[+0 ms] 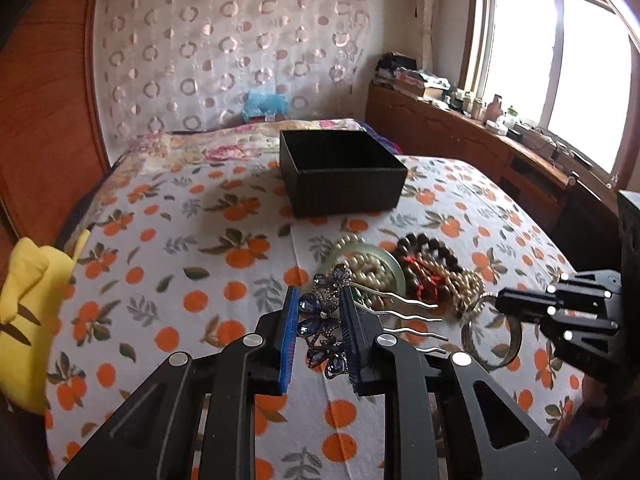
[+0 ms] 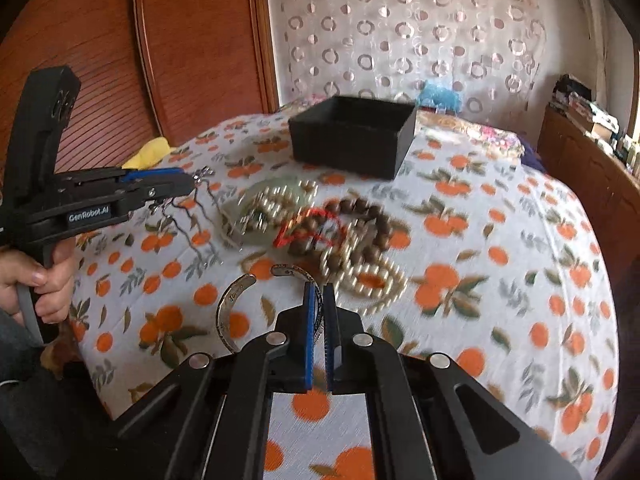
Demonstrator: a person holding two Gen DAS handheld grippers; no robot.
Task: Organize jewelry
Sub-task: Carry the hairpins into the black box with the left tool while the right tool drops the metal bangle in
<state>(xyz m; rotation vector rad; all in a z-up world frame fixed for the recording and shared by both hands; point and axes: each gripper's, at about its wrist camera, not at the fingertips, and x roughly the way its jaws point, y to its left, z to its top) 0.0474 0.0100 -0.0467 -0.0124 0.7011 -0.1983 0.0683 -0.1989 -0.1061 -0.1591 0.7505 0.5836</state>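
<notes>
My left gripper [image 1: 319,298] is shut on a blue jewelled flower hair comb [image 1: 324,326]; its wavy silver prongs stick out to the right, and it hangs above the bedspread [image 1: 180,248]. The same gripper [image 2: 188,190] shows at left in the right wrist view, lifted, with the hair comb [image 2: 200,192] in it. My right gripper [image 2: 319,289] is shut on the rim of an open silver cuff bangle [image 2: 236,300], seen also as the gripper [image 1: 498,303] on the bangle [image 1: 510,344]. Behind lie pearl strands [image 2: 372,280], brown wooden beads [image 2: 360,220] with a red cord, and a pale green disc [image 1: 384,264].
An open black box [image 1: 340,176] stands on the orange-print bedspread beyond the jewelry pile. A yellow cloth [image 1: 28,320] lies at the bed's left edge by a wooden wardrobe. A cluttered wooden sideboard [image 1: 480,136] runs under the window at right. A person's hand [image 2: 40,284] holds the left gripper's handle.
</notes>
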